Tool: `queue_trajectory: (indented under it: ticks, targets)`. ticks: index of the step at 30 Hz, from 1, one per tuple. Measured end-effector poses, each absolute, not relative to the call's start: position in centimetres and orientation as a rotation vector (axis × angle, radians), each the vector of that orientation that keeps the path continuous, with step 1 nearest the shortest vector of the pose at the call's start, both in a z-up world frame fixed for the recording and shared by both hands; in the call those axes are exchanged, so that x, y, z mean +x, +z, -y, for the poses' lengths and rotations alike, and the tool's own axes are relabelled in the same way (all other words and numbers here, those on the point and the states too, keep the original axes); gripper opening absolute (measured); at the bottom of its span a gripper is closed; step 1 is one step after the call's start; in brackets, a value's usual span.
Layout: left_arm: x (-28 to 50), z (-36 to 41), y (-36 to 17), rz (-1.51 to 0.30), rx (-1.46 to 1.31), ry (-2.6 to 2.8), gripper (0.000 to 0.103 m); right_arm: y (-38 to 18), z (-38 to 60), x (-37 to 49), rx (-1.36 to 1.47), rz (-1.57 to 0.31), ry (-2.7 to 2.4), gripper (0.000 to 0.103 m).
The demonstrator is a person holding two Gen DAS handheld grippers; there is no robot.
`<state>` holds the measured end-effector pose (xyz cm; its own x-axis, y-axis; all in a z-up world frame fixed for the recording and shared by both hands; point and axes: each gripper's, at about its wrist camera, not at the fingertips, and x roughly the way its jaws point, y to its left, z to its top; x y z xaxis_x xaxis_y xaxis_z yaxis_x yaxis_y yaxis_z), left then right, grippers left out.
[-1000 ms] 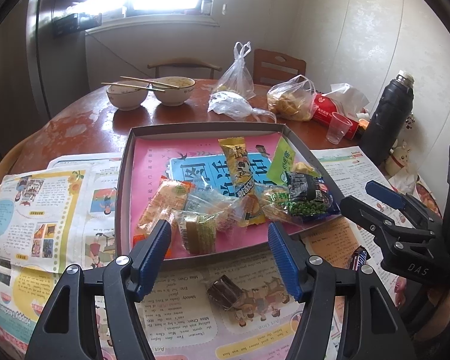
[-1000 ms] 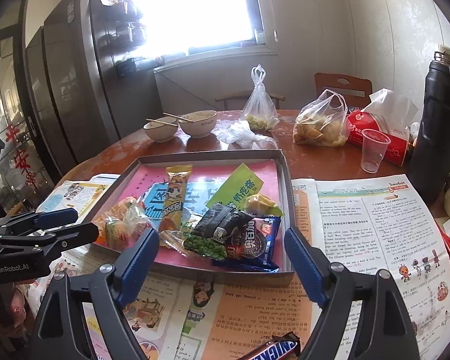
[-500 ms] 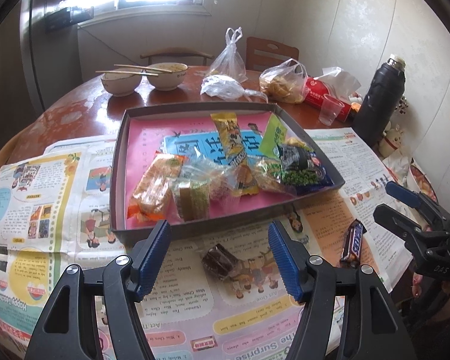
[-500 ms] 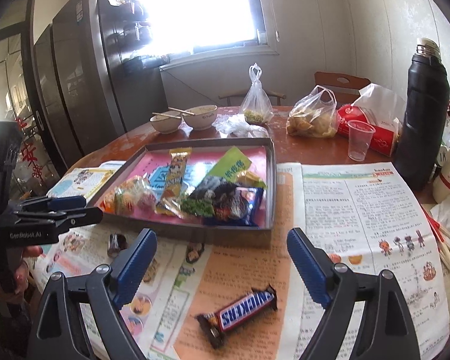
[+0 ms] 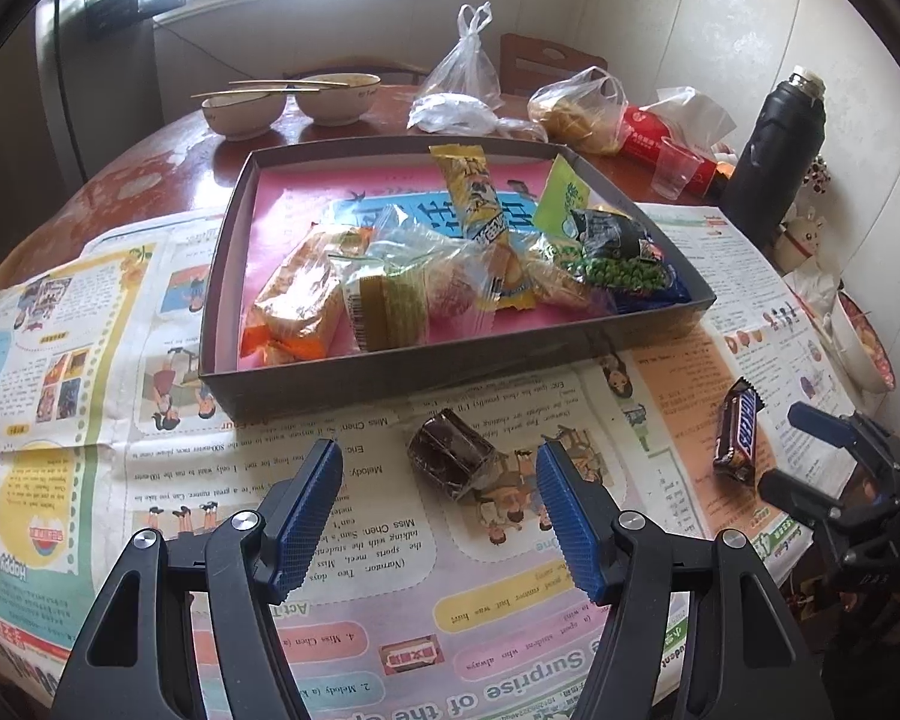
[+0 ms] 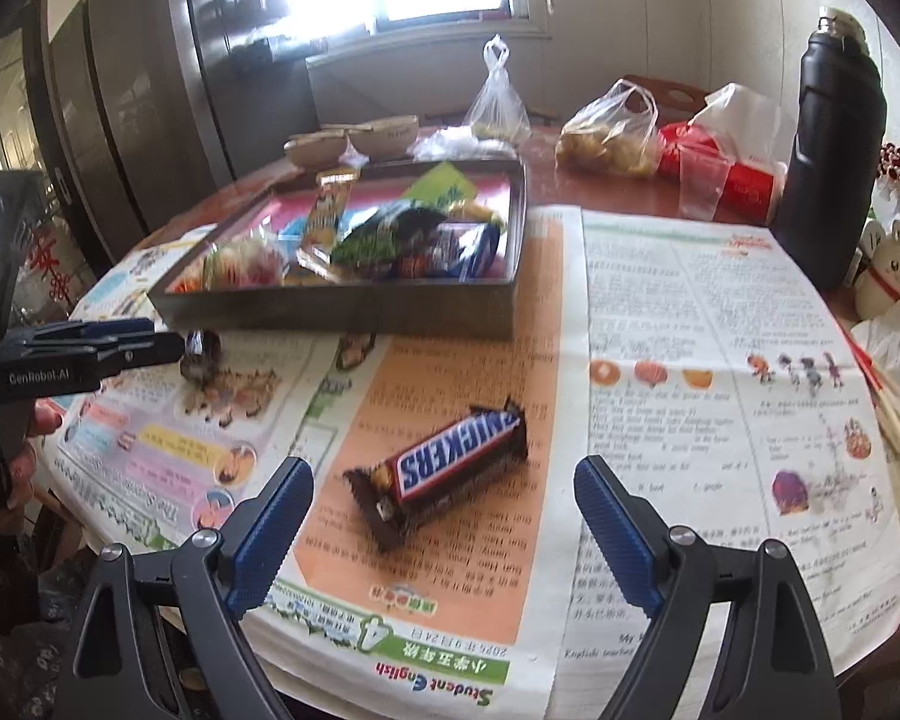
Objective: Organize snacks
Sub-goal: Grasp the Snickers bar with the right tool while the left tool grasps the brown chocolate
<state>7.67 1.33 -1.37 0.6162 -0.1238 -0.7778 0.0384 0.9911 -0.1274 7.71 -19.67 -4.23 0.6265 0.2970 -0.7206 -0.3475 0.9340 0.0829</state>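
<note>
A grey tray (image 5: 450,360) with a pink lining holds several wrapped snacks; its front wall (image 6: 330,312) faces me. On the newspaper in front of it lies a small dark-brown wrapped snack (image 5: 450,453). My left gripper (image 5: 437,447) hovers open over it, one blue pad on either side and neither touching. A Snickers bar (image 6: 450,468) lies further right on the orange page. My right gripper (image 6: 441,468) stands open around it, pads well clear. Each gripper also shows in the other view: the left gripper (image 6: 162,339) beside the dark snack (image 6: 201,354), the right gripper (image 5: 783,450) beside the Snickers bar (image 5: 738,432).
Newspapers (image 6: 690,360) cover the near half of the round wooden table. Behind the tray stand two bowls (image 5: 294,102) with chopsticks, plastic bags (image 5: 576,108), a clear cup (image 5: 675,168), a red tissue pack (image 6: 726,174) and a tall black flask (image 6: 834,138). The table edge runs close below both grippers.
Both grippers have drawn back from the tray and sunk toward the newspaper. The Snickers bar has come into view between the right fingers, and the dark snack now lies between the left ones.
</note>
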Motion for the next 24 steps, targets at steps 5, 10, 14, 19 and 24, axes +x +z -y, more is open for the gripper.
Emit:
queue_trajectory:
  ticks: [5, 10, 14, 19, 24]
  targets:
    - [7.9, -1.0, -1.9, -0.912, -0.093, -0.095, 0.069, -5.6, 18.4, 7.9, -0.088, -0.857, 0.379, 0.089]
    - [8.4, -0.9, -2.7, -0.927, -0.095, -0.090, 0.069, -6.4, 17.2, 8.6, -0.127, -0.850, 0.376, 0.075]
    - [8.9, -0.9, -3.3, -0.938, -0.103, -0.079, 0.069, -6.6, 16.2, 8.9, -0.165, -0.819, 0.376, 0.046]
    - [9.3, -1.0, -3.9, -0.940, -0.135, -0.094, 0.067, -6.6, 16.1, 9.2, -0.177, -0.801, 0.387, 0.029]
    - [9.5, -1.1, -3.9, -0.922, -0.131, -0.082, 0.038, -6.5, 16.1, 9.5, -0.168, -0.802, 0.373, 0.029]
